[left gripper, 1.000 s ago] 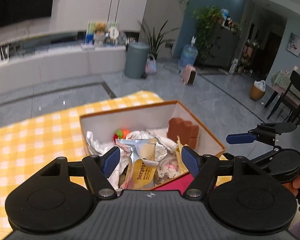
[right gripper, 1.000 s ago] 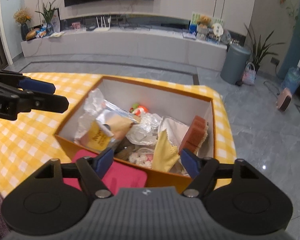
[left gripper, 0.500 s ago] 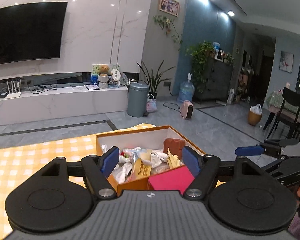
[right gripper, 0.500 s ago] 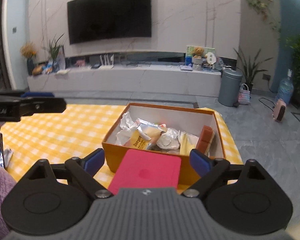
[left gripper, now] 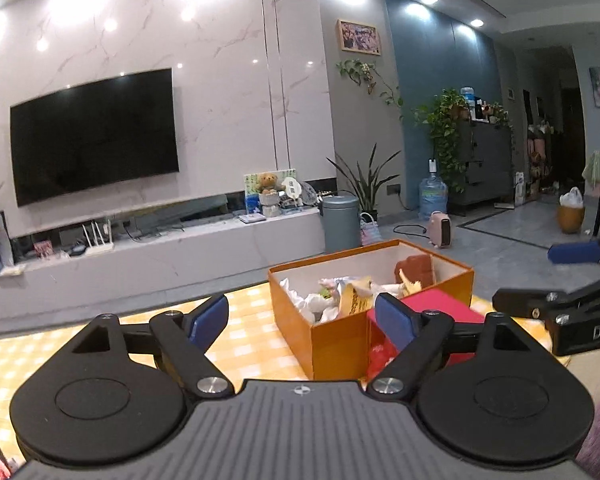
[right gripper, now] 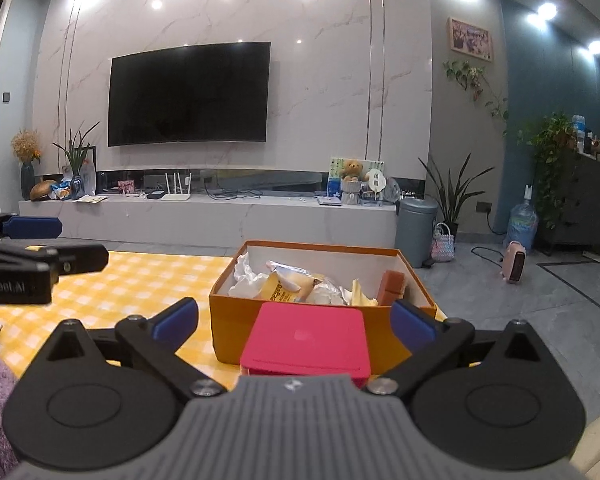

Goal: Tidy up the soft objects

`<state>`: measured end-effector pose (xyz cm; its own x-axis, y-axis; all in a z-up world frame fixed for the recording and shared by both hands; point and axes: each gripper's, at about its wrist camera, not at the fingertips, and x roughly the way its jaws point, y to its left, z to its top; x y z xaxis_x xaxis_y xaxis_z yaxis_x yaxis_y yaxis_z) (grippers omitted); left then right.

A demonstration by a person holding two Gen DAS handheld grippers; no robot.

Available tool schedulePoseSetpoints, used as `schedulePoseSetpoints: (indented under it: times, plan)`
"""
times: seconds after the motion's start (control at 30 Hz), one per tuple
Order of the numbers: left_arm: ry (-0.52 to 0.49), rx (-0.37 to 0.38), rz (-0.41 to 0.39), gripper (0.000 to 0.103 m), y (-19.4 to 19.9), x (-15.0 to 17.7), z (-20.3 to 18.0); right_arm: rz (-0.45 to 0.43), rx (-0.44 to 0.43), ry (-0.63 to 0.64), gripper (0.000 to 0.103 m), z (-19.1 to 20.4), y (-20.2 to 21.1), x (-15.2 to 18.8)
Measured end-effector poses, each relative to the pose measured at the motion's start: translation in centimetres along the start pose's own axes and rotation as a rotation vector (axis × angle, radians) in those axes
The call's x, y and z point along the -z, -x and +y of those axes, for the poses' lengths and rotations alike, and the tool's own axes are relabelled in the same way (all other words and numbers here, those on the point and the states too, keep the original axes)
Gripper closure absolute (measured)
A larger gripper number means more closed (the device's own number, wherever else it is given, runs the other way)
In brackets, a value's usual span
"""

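A: Quick one. Where's your stuff?

B: It's all in the orange box [right gripper: 324,332] on the yellow checked cloth [right gripper: 140,280]: crumpled white wrap [right gripper: 246,276], a yellow snack packet [right gripper: 284,290], a brown sponge block [right gripper: 392,286] at the right end. The pink lidded box [right gripper: 306,344] sits against the near wall of the orange one, straight ahead of your right gripper [right gripper: 294,320].

A: Jaws?

B: Both spread wide and have just been opening further. Nothing is between the pads of your left gripper [left gripper: 300,318] but air. The pink box lies beyond the right one's fingertips, not touched.

A: How will the things handle?

B: Light and squashy, I'd judge. The sponge should compress, so pinch it across its narrow sides, mid-height. The packet looks slick and crinkly, so take it by a sealed edge, not the puffed middle. The wrap is flimsy; grab a bunched fold or it'll slip out.

A: Risks?

B: It's a tangled pile, so one pull could drag neighbours along. The pink box looks rigid, probably not one of the soft items.
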<state>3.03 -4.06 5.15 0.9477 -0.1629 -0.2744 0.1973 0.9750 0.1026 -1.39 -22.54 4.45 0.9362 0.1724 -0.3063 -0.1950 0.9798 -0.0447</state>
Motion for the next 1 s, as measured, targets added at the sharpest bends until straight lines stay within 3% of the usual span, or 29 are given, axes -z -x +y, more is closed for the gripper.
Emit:
schedulePoseSetpoints:
  times: [0.2,0.4,0.63,1.0]
  plan:
    - [0.079,-0.050,0.070,0.005,0.0,2.7,0.0,-0.027,0.100,0.017,0.003,0.6,0.9,2.5]
    - [0.181,-0.092,0.134,0.005,0.2,5.1,0.7,0.029,0.111,-0.040,0.003,-0.3,-0.2,4.6]
    - [0.169,-0.085,0.204,0.005,-0.2,6.1,0.4,0.076,0.106,-0.002,0.003,0.3,-0.8,6.4]
    - [0.172,-0.114,0.247,0.005,0.2,7.2,0.3,0.106,0.110,0.014,0.003,0.7,-1.2,7.0]
